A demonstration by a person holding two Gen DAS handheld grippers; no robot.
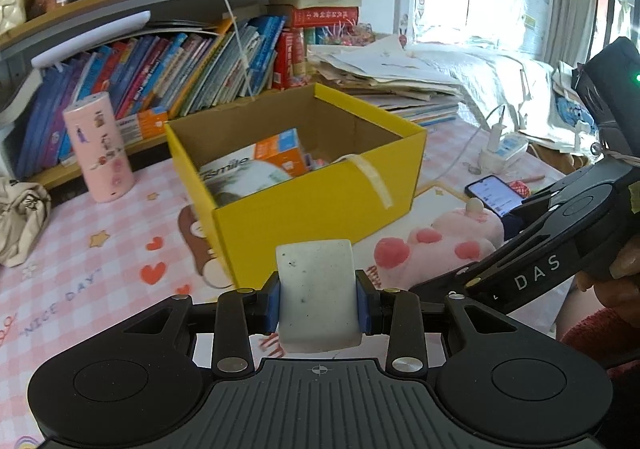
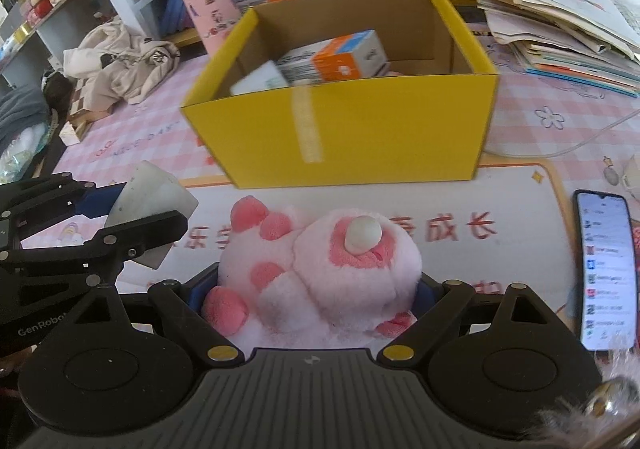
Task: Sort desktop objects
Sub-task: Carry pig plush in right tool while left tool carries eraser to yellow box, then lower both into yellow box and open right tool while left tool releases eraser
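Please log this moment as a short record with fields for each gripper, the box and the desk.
left gripper: shut on a white eraser, held in front of the box
right gripper: fingers around a pink plush toy; grip cannot be confirmed
yellow box: open, holds an orange carton and other packages
desk: phone lit, right of the toy

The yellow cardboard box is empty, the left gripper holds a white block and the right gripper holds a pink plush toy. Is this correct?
Not quite: the yellow cardboard box is not empty. The right wrist view shows an orange and white carton inside. The left gripper does hold the white block, and the right gripper the pink plush toy.
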